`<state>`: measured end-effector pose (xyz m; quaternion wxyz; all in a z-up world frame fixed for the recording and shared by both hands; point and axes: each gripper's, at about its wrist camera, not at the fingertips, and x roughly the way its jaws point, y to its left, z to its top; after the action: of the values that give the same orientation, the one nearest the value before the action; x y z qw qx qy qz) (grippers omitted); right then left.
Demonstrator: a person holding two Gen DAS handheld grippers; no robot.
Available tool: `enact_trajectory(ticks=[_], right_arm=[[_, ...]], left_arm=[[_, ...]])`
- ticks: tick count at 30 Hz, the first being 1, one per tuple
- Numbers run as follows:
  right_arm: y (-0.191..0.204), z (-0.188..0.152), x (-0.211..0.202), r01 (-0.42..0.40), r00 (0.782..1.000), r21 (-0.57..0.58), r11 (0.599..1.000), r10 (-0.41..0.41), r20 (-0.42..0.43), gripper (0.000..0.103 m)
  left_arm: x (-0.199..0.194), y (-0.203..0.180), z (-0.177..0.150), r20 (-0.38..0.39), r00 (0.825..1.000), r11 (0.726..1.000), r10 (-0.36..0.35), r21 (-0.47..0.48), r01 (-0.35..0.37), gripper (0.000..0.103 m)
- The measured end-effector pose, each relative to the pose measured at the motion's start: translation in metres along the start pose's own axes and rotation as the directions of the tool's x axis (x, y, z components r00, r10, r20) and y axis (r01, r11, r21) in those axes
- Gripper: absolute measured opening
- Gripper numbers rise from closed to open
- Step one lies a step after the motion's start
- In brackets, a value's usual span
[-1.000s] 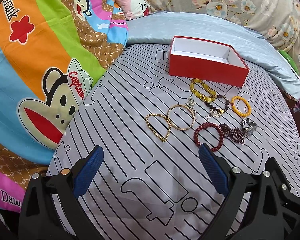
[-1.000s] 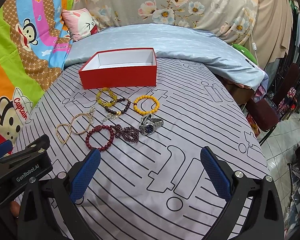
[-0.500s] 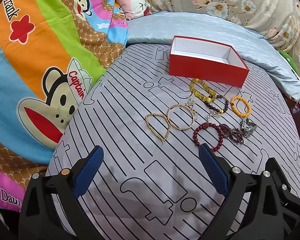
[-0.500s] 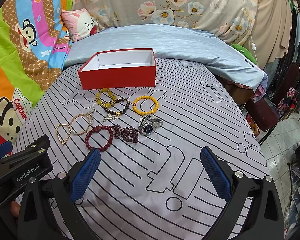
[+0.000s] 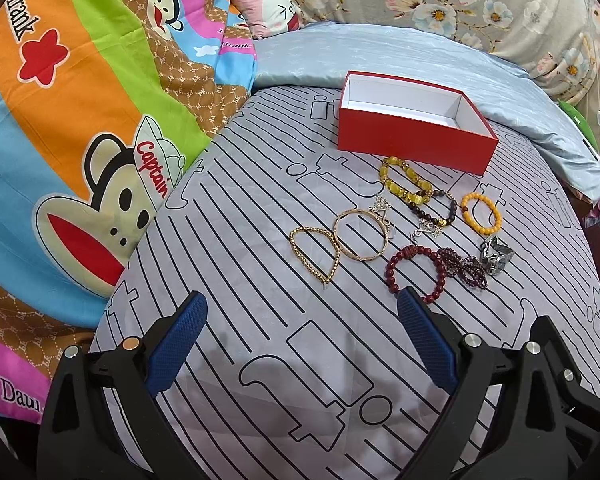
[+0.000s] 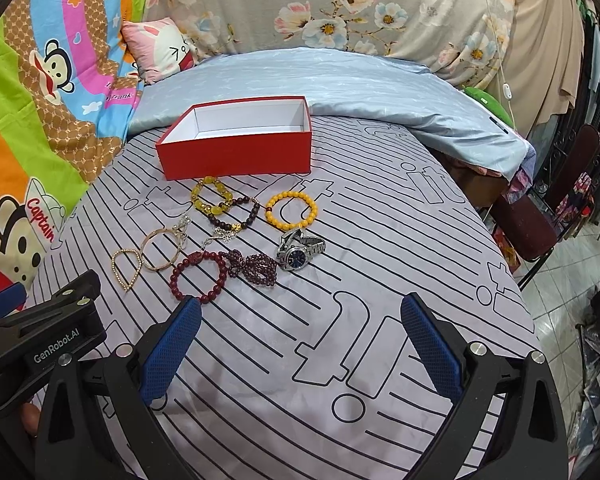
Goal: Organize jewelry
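An open red box with a white, empty inside stands on the striped grey bedspread. In front of it lie several pieces: a yellow bead bracelet, an orange bead bracelet, a dark bead bracelet, a gold bangle, a thin gold chain bracelet, a red bead bracelet, a dark garnet strand and a silver watch. My left gripper is open and empty, just short of the red bracelet. My right gripper is open and empty, below the watch.
A cartoon monkey quilt lies along the left. A pale blue duvet and a pink pillow lie behind the box. The bed edge drops at the right, by a chair. The left gripper body shows at the right view's lower left.
Both grippers have crept slightly forward toward the jewelry. Nothing on the bed has moved.
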<state>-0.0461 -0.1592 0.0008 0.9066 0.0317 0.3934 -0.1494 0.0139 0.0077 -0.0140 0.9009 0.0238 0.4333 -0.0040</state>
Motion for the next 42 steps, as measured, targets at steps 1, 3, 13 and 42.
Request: enact_trajectory(ticks=[1, 3, 13, 42], right_arm=[[0.0, 0.0, 0.0, 0.0, 1.0, 0.0, 1.0, 0.0, 0.001, 0.096], [0.0, 0.0, 0.0, 0.0, 1.0, 0.0, 1.0, 0.0, 0.001, 0.096], [0.0, 0.0, 0.001, -0.001, 1.0, 0.001, 1.0, 0.001, 0.0, 0.096], [-0.014, -0.002, 0.046, -0.01, 0.996, 0.02, 1.0, 0.012, -0.094, 0.096]], left_arm=[[0.0, 0.0, 0.0, 0.0, 1.0, 1.0, 0.0, 0.0, 0.0, 0.091], [0.001, -0.001, 0.0, -0.001, 1.0, 1.0, 0.0, 0.0, 0.0, 0.091], [0.001, -0.001, 0.0, -0.002, 1.0, 1.0, -0.001, -0.002, 0.001, 0.091], [0.062, 0.025, 0.003, -0.105, 0.994, 0.998, -0.01, -0.065, 0.003, 0.091]])
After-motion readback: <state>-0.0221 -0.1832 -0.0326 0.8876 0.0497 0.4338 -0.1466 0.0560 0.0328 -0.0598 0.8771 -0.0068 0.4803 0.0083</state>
